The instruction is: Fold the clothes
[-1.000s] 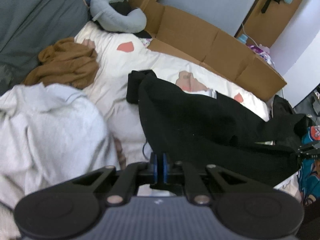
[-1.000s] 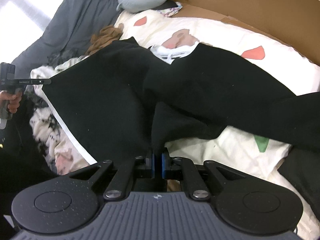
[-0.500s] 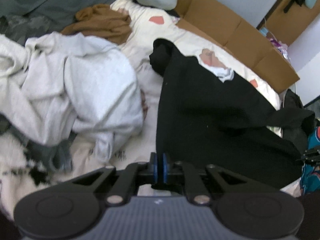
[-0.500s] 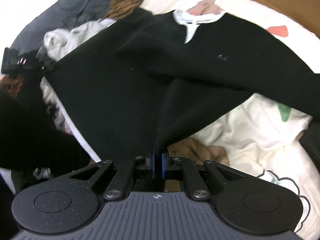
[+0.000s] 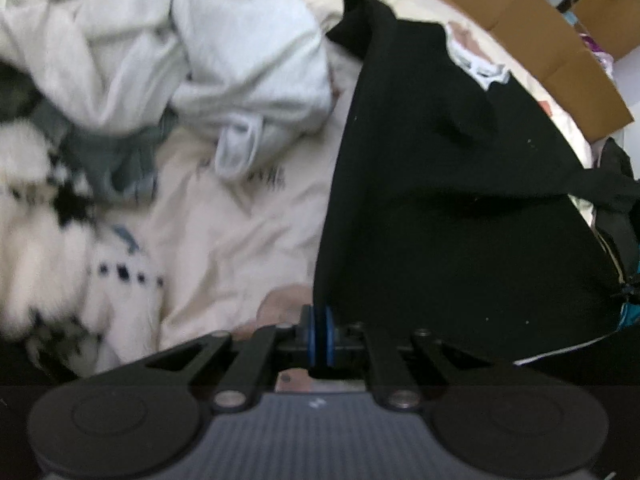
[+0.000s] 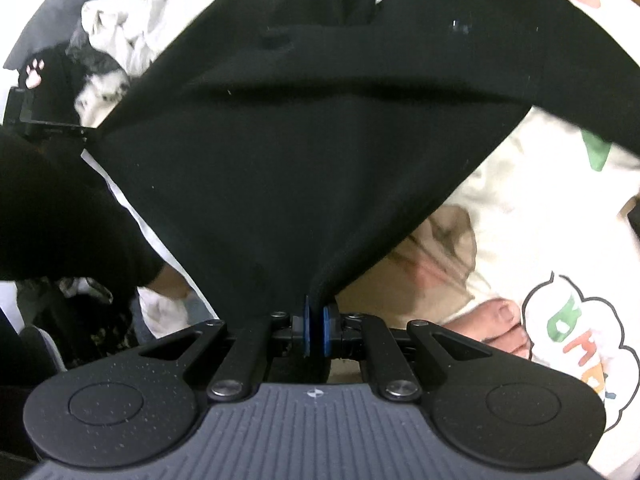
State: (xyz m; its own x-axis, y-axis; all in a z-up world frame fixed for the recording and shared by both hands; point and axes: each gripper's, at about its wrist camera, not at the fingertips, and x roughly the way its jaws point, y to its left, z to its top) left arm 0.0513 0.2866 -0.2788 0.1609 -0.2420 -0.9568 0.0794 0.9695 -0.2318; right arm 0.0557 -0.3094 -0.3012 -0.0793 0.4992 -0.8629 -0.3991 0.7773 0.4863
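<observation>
A large black garment (image 5: pixel 452 184) is stretched over the cream patterned bed sheet (image 5: pixel 240 240). My left gripper (image 5: pixel 319 334) is shut on one lower corner of it, the blue pads pinching the hem. In the right wrist view the same black garment (image 6: pixel 320 140) fans out from my right gripper (image 6: pixel 316 330), which is shut on the other corner. The left gripper (image 6: pixel 52 130) also shows at the far left of that view, holding the taut edge. Both grippers point steeply down at the bed.
A heap of white and grey clothes (image 5: pixel 168 48) lies left of the black garment, with a black-and-white fleece (image 5: pixel 44 248) below it. Brown cardboard (image 5: pixel 540 20) lines the far side of the bed. A bare foot (image 6: pixel 500 328) rests on the sheet near my right gripper.
Both grippers have come down toward the bed, pulling the black garment flatter and wider. The left view has swung left over the white clothes heap; the brown garment and grey pillow have left the view.
</observation>
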